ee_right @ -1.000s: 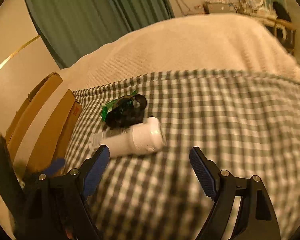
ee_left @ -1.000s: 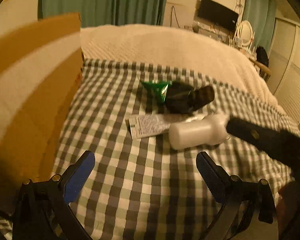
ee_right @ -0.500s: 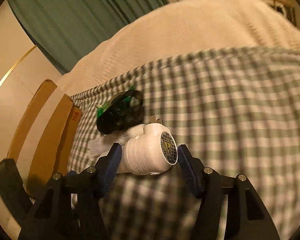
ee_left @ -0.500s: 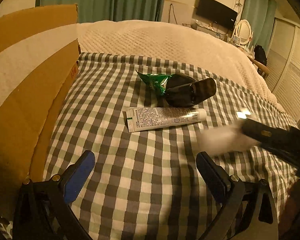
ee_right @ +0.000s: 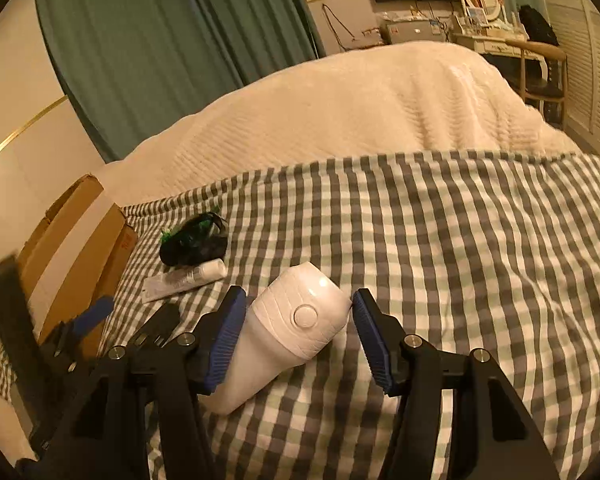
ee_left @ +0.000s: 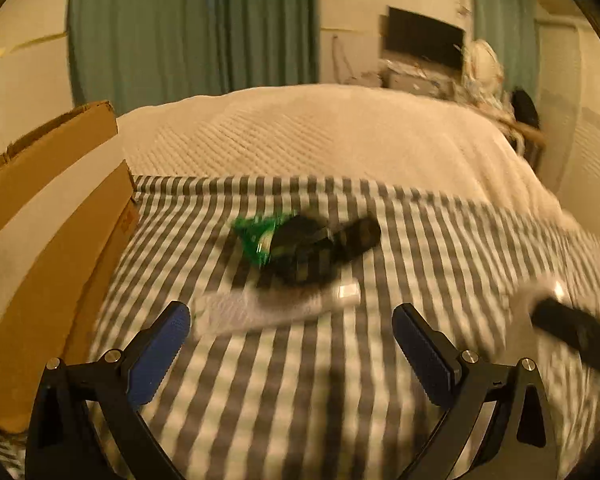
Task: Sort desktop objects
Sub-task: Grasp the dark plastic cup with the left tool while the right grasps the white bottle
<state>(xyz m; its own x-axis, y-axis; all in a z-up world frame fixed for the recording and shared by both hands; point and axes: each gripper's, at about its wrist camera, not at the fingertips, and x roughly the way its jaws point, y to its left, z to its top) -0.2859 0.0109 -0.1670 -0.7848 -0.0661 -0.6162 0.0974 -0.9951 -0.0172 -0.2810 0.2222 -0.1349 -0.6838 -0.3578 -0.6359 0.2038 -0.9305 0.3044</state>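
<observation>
Right wrist view showed my right gripper (ee_right: 298, 328) pinching the white bottle (ee_right: 288, 332), its long axis running back toward the camera, while my left gripper (ee_left: 290, 344) stayed spread, tube (ee_left: 276, 310) just ahead.

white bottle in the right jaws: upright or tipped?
Tipped. The white bottle leans between the right gripper jaws, button end up, base low toward the checked cloth.

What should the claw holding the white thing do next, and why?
Probably carry it over to the cardboard box on the left. The right gripper has just been closing and its blue pads now clamp the white device, while the box stands at the cloth's edge, so a short sideways move looks sensible.
</observation>
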